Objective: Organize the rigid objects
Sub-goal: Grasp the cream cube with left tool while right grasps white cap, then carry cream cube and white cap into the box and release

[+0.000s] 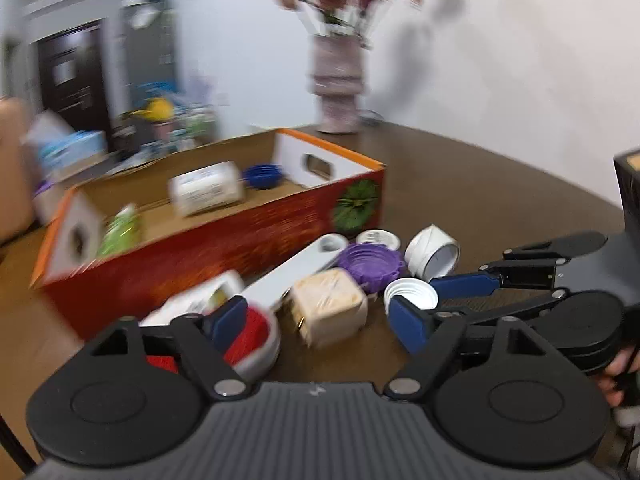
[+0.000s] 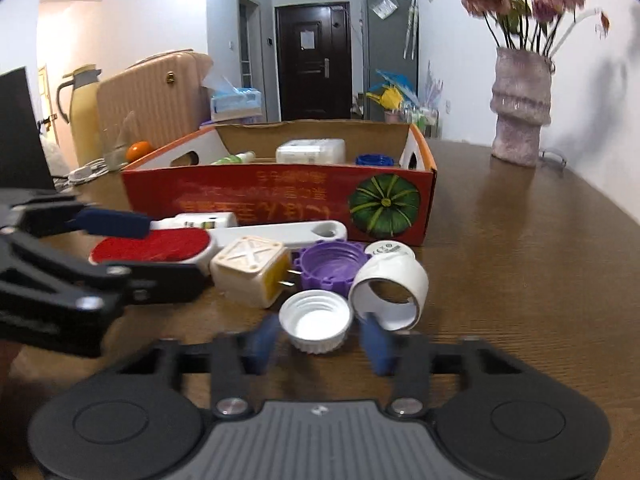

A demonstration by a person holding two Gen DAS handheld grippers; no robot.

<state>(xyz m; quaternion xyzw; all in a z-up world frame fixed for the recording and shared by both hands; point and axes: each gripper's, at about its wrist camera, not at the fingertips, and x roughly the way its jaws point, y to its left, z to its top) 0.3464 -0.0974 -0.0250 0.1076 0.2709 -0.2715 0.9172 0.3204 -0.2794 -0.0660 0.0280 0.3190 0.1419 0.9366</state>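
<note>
A red cardboard box holds a white packet, a green tube and a blue lid. In front lie a red-and-white lint brush, a cream plug adapter, a purple lid, a white cap and a white tape roll. My left gripper is open, its fingers on either side of the adapter, the left one over the brush. My right gripper is open, its fingers on either side of the white cap.
A pink vase with flowers stands at the back right of the brown table. A white flat handle and a small white disc lie by the box. A suitcase and a jug stand behind.
</note>
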